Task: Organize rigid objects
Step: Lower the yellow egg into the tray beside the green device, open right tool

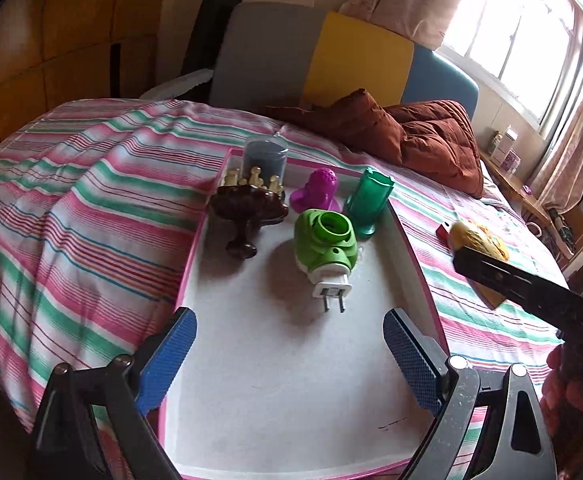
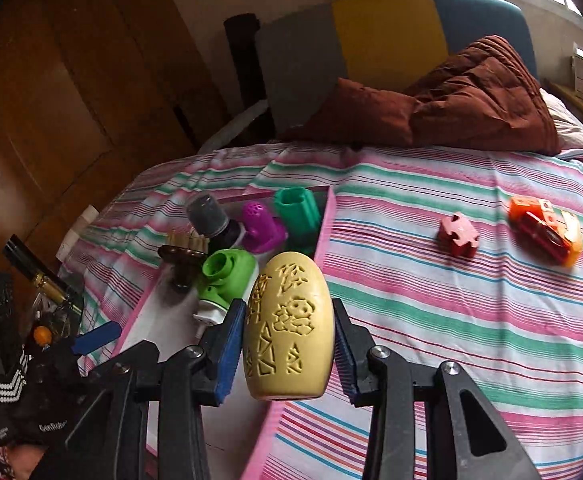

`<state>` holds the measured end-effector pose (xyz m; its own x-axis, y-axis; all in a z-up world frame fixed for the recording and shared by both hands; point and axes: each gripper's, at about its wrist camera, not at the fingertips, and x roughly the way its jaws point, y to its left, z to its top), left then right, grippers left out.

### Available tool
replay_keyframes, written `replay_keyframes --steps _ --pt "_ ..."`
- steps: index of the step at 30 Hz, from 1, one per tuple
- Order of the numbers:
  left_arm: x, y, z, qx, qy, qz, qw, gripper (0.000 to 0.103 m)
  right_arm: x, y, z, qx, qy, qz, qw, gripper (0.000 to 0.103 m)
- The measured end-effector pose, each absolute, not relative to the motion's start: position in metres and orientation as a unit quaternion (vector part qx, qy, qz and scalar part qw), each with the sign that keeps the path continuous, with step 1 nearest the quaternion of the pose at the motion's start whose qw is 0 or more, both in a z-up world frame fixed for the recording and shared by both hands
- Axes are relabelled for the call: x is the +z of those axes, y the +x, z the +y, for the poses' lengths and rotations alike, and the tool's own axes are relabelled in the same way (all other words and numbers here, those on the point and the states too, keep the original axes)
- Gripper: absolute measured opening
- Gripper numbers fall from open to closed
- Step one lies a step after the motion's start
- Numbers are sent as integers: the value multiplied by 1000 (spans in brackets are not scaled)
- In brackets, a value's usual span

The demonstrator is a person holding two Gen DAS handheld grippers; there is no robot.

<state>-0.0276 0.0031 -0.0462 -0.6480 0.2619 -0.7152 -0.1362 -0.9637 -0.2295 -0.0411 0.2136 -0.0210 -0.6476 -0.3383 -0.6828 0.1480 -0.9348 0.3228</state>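
1. Jaws of the right gripper (image 2: 289, 344) are seen closed on a cream egg-shaped carved object (image 2: 288, 328), both blue pads pressed against its sides, and the object is held upright above the pink right edge of the tray (image 2: 323, 236).
2. Jaws of the left gripper (image 1: 289, 330) are seen spread wide with nothing between them, above the near part of the white tray floor.
3. Five items are noted standing at the far end of the tray: a green plug-in device (image 1: 325, 244) with its prongs turned toward the camera, a dark brown pedestal dish (image 1: 247, 210), a grey cylindrical container (image 1: 265, 158), a magenta perforated piece (image 1: 317, 192) and a teal fluted cup (image 1: 369, 200).
4. Small cream pegs (image 1: 251, 178) are observed between the dish and the grey container.
5. The tray is found resting on a striped bedsheet (image 2: 451, 320).
6. Outside the tray, on the sheet to its right, a pink puzzle-shaped block (image 2: 458, 234) and an orange toy (image 2: 547, 230) are recorded, apart from each other.
7. A brown quilt (image 2: 471, 96) is noted piled near the headboard (image 2: 387, 32).
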Motion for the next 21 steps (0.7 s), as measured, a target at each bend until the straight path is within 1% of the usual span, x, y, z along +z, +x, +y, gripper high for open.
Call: replay_keyframes --steps 10,18,21 --pt "-51 -24 -17 905 -407 -91 87 97 -41 -80 172 -889 432 -96 119 41" --pt "-53 -25 -21 902 -411 -101 83 97 -46 -101 158 -904 420 -30 74 41" --pt "-53 -25 -20 902 -411 -100 86 97 -44 -103 159 -904 420 -27 70 41"
